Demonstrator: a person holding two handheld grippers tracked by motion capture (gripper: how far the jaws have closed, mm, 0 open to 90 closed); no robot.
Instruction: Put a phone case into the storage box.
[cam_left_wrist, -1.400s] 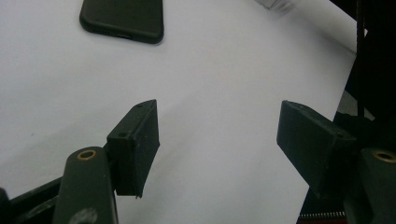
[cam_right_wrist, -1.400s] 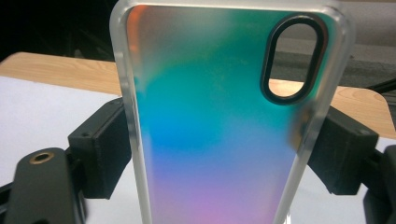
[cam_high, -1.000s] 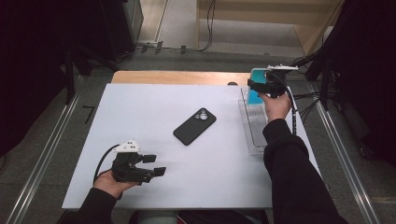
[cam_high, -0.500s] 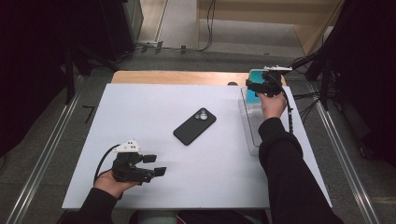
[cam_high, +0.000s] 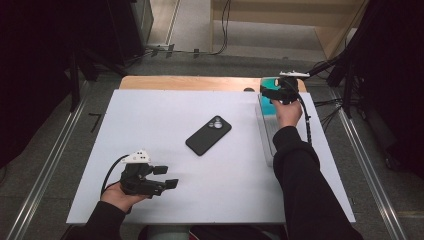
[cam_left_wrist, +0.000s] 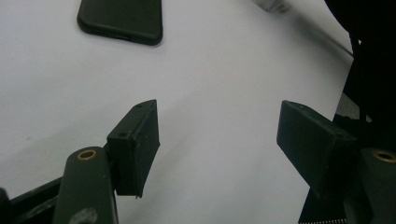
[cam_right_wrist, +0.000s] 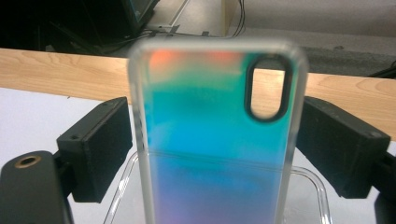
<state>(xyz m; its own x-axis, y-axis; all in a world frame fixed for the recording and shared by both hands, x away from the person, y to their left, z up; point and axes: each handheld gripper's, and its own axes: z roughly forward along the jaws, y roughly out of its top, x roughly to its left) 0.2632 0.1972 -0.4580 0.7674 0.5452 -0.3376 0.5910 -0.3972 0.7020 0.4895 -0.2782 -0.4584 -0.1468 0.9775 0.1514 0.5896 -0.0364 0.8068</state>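
An iridescent teal phone case (cam_right_wrist: 205, 140) stands upright between the jaws of my right gripper (cam_right_wrist: 215, 142), whose pads touch its two long edges. The jaws have just been opening a little with the case still between them. From above, the right gripper (cam_high: 278, 93) holds the teal case (cam_high: 268, 84) at the far end of a clear tray (cam_high: 266, 140). A black phone (cam_high: 208, 135) lies face down mid-table. My left gripper (cam_high: 166, 176) rests near the front left, open with nothing in it. In its own view the left gripper (cam_left_wrist: 217, 126) has white table between its jaws, the phone (cam_left_wrist: 121, 21) beyond.
The white table top (cam_high: 150, 120) ends in a wooden strip (cam_high: 190, 83) at the far edge. The clear tray's rim (cam_right_wrist: 310, 179) curves below the case. Cables and dark equipment stand on the floor behind. A dark sleeve (cam_high: 305, 190) lies over the table's right side.
My right gripper has come down slightly with the case, toward the clear tray's far end. The left gripper and the phone have stayed put.
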